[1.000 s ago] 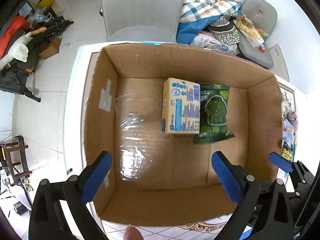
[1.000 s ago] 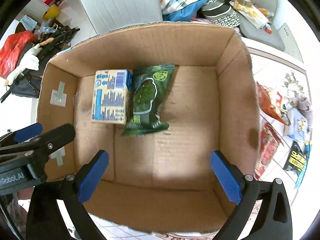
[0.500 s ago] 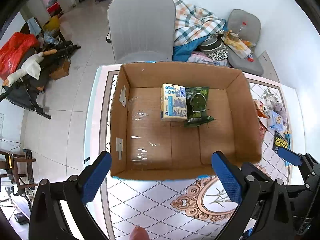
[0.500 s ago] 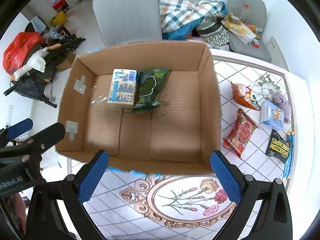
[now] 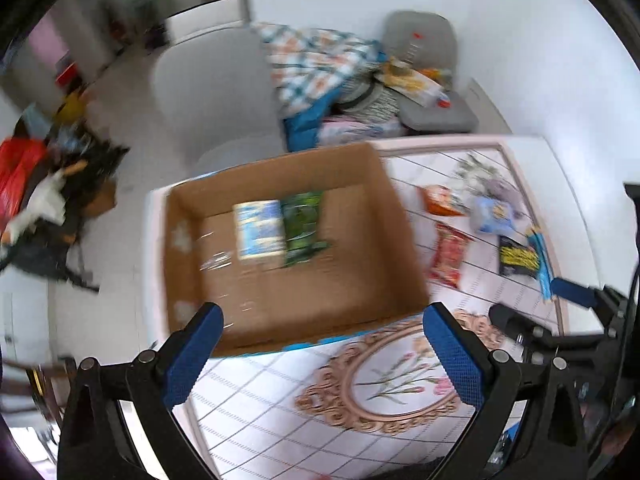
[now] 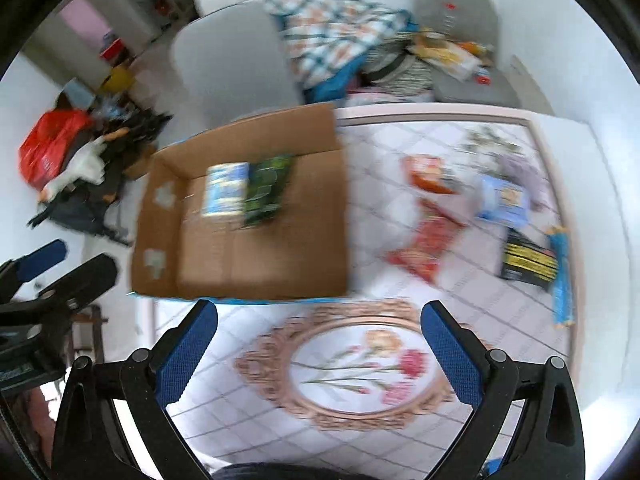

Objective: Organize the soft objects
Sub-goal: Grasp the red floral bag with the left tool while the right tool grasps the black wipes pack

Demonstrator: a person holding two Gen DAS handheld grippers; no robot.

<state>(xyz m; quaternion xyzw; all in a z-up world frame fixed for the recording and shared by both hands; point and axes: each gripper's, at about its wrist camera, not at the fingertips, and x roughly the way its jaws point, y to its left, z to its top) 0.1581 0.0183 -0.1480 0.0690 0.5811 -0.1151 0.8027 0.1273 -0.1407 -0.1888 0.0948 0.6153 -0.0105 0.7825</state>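
Both the left tool (image 5: 322, 352) and right tool (image 6: 318, 348) hover released and empty above the counter (image 6: 452, 296), near the cardboard box (image 6: 280, 276) at its left edge.

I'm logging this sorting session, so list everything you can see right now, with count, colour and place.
Open cardboard box: one, brown, left part of table.
Rectangular pack: one, yellow and blue, inside box.
Green foil packet: one, inside box, beside the pack.
Orange snack packet: one, on table right of box.
Red snack packet: one, on table.
Light blue packet: one, on table.
Black and yellow packet: one, on table.
Blue stick packet: one, right table edge.
Patterned tablecloth: one, white with floral medallion.
Grey chair: one, behind box.
Left hand-held gripper: open, empty.
Right hand-held gripper: open, empty.
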